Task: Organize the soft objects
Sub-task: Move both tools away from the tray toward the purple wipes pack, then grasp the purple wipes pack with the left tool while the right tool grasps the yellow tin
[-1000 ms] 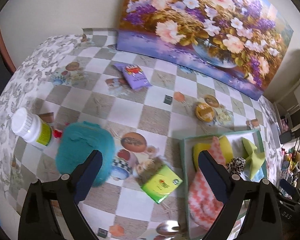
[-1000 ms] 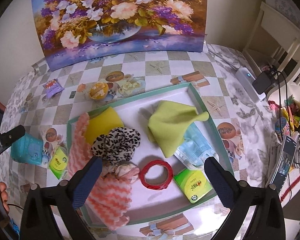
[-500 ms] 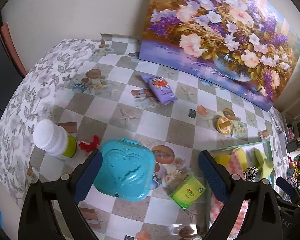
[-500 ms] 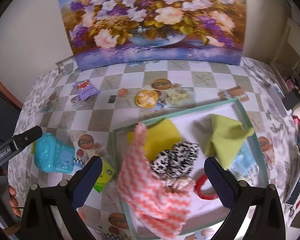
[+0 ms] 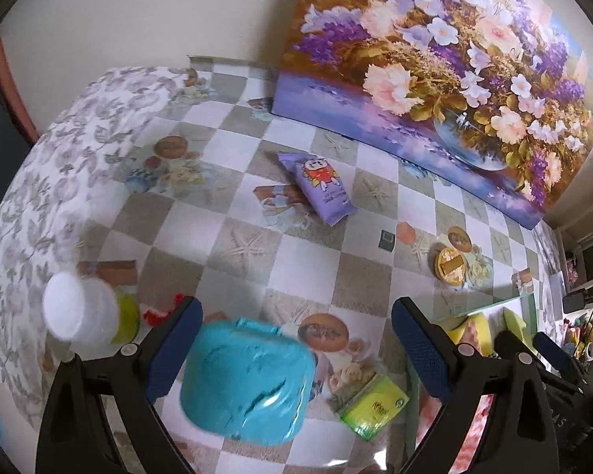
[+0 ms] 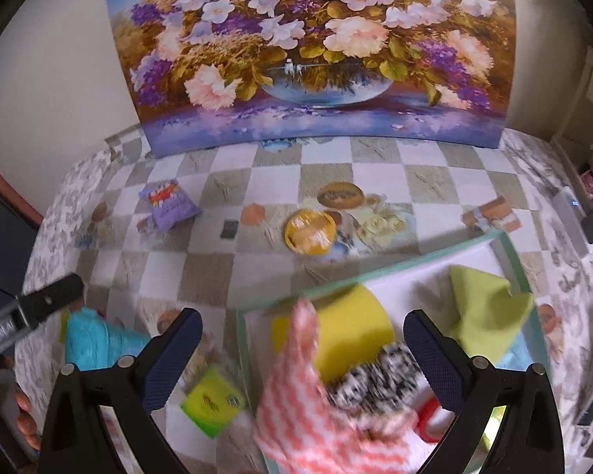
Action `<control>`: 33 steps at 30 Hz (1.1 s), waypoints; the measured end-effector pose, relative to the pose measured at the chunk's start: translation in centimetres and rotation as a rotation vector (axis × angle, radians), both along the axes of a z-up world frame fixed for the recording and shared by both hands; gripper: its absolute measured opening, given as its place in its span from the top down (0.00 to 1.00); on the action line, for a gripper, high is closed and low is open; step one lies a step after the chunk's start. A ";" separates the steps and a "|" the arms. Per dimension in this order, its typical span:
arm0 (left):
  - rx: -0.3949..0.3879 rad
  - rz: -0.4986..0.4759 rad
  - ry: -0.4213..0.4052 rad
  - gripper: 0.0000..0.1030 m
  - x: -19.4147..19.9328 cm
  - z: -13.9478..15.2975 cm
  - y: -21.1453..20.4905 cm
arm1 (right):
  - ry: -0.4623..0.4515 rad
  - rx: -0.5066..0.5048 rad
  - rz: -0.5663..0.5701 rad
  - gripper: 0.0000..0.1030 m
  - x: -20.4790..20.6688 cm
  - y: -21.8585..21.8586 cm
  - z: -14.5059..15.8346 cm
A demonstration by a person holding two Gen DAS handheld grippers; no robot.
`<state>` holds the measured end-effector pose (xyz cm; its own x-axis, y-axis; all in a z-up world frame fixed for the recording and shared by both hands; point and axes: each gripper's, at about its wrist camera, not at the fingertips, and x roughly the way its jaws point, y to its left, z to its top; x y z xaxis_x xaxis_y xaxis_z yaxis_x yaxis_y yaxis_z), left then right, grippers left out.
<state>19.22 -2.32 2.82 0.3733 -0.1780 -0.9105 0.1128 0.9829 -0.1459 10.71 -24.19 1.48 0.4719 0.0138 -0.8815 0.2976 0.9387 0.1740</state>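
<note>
A green-rimmed white tray (image 6: 419, 258) at the right holds soft things: a pink-and-white zigzag cloth (image 6: 308, 407), a yellow sponge (image 6: 348, 335), a leopard scrunchie (image 6: 379, 375), a lime cloth (image 6: 482, 308) and a red ring (image 6: 431, 414). My right gripper (image 6: 300, 355) hangs open above the tray's left end. My left gripper (image 5: 296, 349) is open above a turquoise heart-lid box (image 5: 245, 381) on the table. A green tissue pack (image 5: 373, 405) lies between box and tray. A purple snack pouch (image 5: 322, 187) lies farther back.
A white-capped bottle (image 5: 85, 312) and a small red item (image 5: 158, 314) stand left of the box. A yellow round tin (image 6: 310, 231) and a small black square (image 5: 386, 240) sit mid-table. A flower painting (image 6: 316, 51) leans on the back wall. A hand (image 6: 19, 422) holds the left gripper.
Both grippers have swung left and pulled back from the tray. The left one came over the turquoise box; the right view now shows more of the table and painting. Both stayed open.
</note>
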 end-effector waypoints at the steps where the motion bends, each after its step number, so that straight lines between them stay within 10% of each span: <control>1: 0.003 -0.007 0.004 0.06 0.6 -0.2 -0.3 | -0.002 0.006 0.004 0.00 0.6 0.1 -0.2; 17: 0.014 -0.036 0.155 0.06 8.4 -4.3 -3.2 | 0.112 -0.127 0.064 0.00 7.4 0.8 -6.0; 33: 0.034 0.003 0.222 0.06 14.0 -6.2 -6.5 | 0.154 -0.055 0.024 0.05 9.9 -2.1 -8.6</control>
